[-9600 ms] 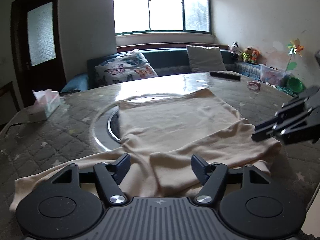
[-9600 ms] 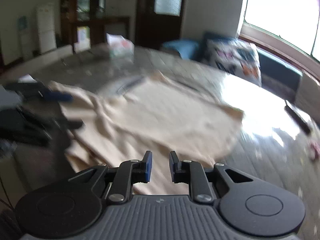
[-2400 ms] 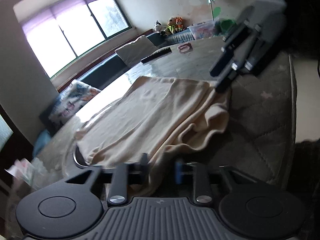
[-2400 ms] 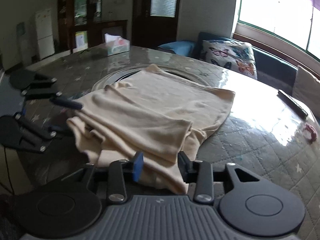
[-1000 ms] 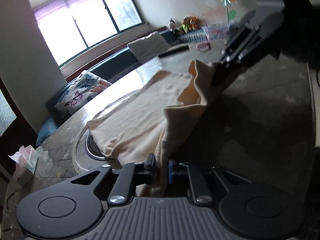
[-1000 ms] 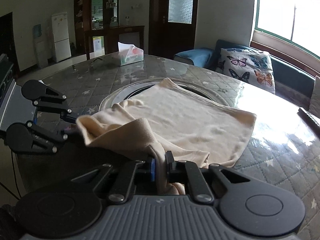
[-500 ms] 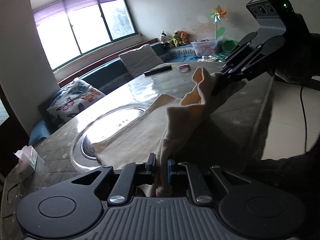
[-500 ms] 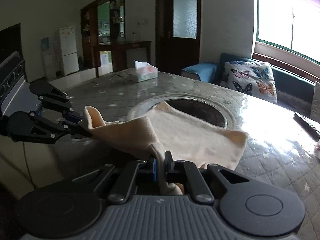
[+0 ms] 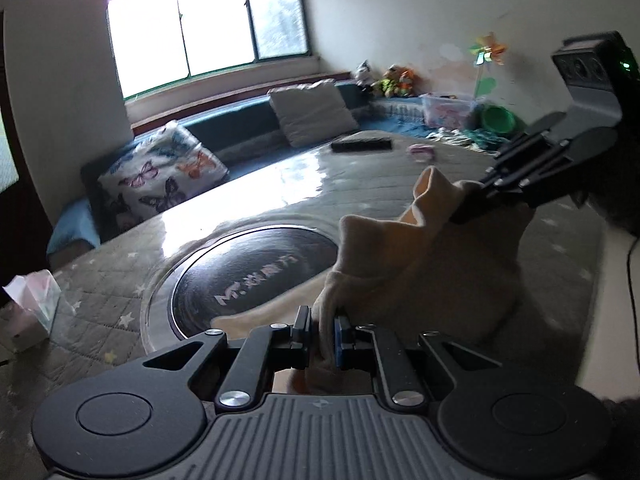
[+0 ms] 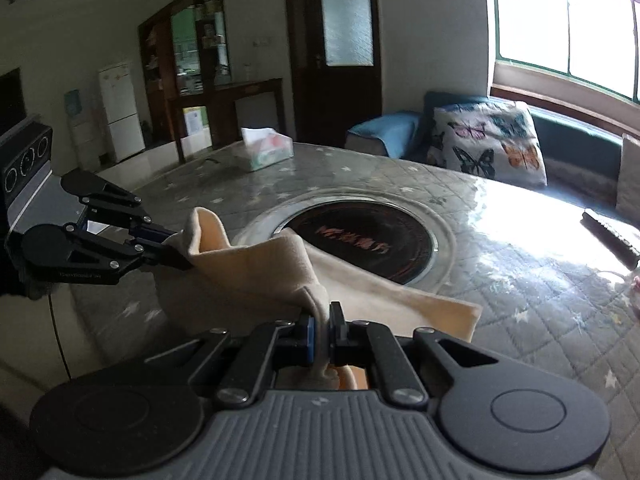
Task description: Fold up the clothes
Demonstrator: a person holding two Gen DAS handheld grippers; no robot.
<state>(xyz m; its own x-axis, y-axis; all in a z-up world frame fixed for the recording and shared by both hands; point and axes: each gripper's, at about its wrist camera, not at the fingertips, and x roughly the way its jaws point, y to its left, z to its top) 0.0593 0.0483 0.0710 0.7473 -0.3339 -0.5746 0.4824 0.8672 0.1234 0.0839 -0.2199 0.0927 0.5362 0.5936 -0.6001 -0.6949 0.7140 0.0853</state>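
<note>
A beige garment (image 9: pixel 404 256) hangs lifted between both grippers over the near edge of the round table (image 9: pixel 248 200). My left gripper (image 9: pixel 323 334) is shut on one bunched corner of it. The right gripper (image 9: pixel 460 216) shows at the right of the left wrist view, pinching the other end. In the right wrist view my right gripper (image 10: pixel 323 330) is shut on the garment (image 10: pixel 264 268), and the left gripper (image 10: pixel 176 252) grips its far corner at the left. The cloth's lower part (image 10: pixel 400 300) trails onto the table.
A dark round inset (image 10: pixel 368 240) sits in the table's middle. A tissue box (image 10: pixel 266 148) stands on the far side, a black remote (image 9: pixel 360 145) and a small pink item (image 9: pixel 420 151) near the window side. Cushions (image 9: pixel 160 168) lie on the bench behind.
Both grippers have risen with the garment, pulling it toward the near edge. The dark inset, half covered a second ago, is now almost fully bare.
</note>
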